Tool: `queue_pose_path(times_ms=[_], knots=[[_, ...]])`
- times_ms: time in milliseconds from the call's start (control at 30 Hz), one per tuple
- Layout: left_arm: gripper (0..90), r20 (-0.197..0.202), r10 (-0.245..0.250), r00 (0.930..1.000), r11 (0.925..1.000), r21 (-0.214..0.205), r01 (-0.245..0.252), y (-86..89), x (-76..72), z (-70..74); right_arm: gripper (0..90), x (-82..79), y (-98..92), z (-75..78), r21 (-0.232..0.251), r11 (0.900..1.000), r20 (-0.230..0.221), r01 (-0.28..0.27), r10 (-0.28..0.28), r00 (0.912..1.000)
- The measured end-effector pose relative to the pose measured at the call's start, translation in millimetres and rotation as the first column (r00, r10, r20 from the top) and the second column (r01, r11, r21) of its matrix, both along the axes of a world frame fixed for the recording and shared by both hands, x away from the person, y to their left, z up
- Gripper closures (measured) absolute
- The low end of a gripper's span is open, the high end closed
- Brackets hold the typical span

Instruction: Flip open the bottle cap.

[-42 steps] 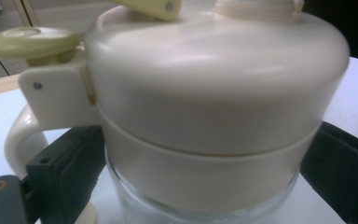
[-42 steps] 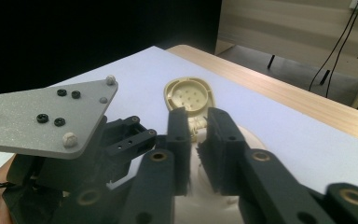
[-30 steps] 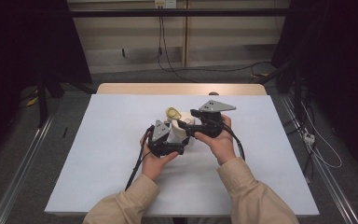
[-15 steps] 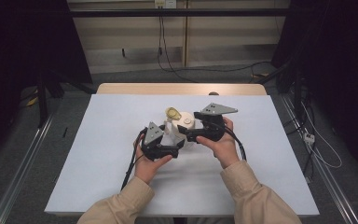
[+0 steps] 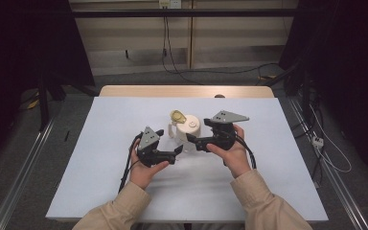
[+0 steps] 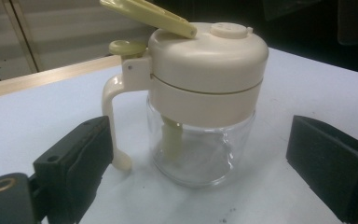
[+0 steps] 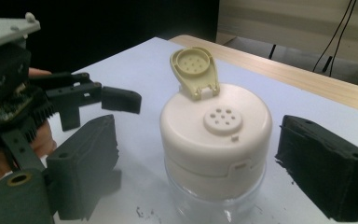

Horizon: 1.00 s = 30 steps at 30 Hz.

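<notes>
A small clear glass jar (image 5: 188, 129) with a cream lid, side handle and raised yellowish flip cap (image 5: 177, 115) stands upright mid-table. My left gripper (image 5: 176, 151) is open at the jar's near left, pointing at it. In the left gripper view the jar (image 6: 205, 107) stands just ahead of the spread jaws of my left gripper (image 6: 200, 177). My right gripper (image 5: 192, 141) is open at the jar's near right. In the right gripper view the perforated lid (image 7: 216, 128) sits between the wide-apart jaws of my right gripper (image 7: 205, 172), untouched.
The jar stands on a pale blue table top (image 5: 100, 143) with a wooden strip (image 5: 182, 91) along the far edge. The other gripper's fingers (image 7: 119, 100) show at the left of the right gripper view. Cables (image 5: 249, 153) trail from both grippers toward the person.
My left gripper has drawn a little to the left, away from the jar. My right gripper has sunk slightly toward the person. The jar has not moved.
</notes>
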State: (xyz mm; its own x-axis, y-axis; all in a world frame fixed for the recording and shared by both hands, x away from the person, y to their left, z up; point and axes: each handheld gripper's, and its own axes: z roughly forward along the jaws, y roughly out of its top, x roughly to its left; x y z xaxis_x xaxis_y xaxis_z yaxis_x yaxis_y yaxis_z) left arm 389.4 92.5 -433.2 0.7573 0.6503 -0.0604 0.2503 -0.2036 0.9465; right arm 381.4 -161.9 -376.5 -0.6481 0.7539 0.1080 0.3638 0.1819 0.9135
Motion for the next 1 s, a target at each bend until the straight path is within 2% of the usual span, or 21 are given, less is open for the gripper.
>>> queue_pose_path(times_ms=[67, 267, 400, 533, 833, 1000], knots=[[7.4, -0.003, -0.001, 1.0000, 1.0000, -0.007, 0.001, 5.3, -1.0, 1.9, 10.9, -4.1, -2.7, -1.1, -0.013, 0.9999, 0.005, 0.001, -0.001, 1.0000], [7.3, 0.007, -0.005, 1.0000, 0.9999, -0.014, 0.005, 21.6, -4.8, 6.7, 9.3, -13.5, -11.5, -5.5, -0.009, 1.0000, -0.003, 0.002, -0.002, 1.0000], [7.3, 0.006, -0.008, 0.9999, 0.9999, -0.012, 0.008, 34.7, -8.7, 7.7, 9.0, -20.6, -20.0, -12.3, -0.015, 0.9998, 0.017, 0.012, -0.012, 0.9998], [7.0, 0.007, 0.004, 1.0000, 1.0000, -0.009, -0.004, 49.1, -13.0, 6.9, 8.0, -28.9, -29.9, -21.8, -0.017, 0.9996, 0.012, 0.022, -0.022, 0.9997], [7.1, 0.011, 0.020, 0.9997, 0.9995, 0.024, -0.020, 78.9, -23.6, 5.9, 6.7, -46.9, -49.7, -37.4, 0.007, 0.9992, 0.011, 0.039, -0.039, 0.9992], [7.4, 0.008, 0.026, 0.9996, 0.9996, 0.011, -0.026, 94.1, -28.3, 3.9, 6.7, -58.8, -62.1, -46.4, 0.015, 0.9979, 0.011, 0.063, -0.063, 0.9980]])
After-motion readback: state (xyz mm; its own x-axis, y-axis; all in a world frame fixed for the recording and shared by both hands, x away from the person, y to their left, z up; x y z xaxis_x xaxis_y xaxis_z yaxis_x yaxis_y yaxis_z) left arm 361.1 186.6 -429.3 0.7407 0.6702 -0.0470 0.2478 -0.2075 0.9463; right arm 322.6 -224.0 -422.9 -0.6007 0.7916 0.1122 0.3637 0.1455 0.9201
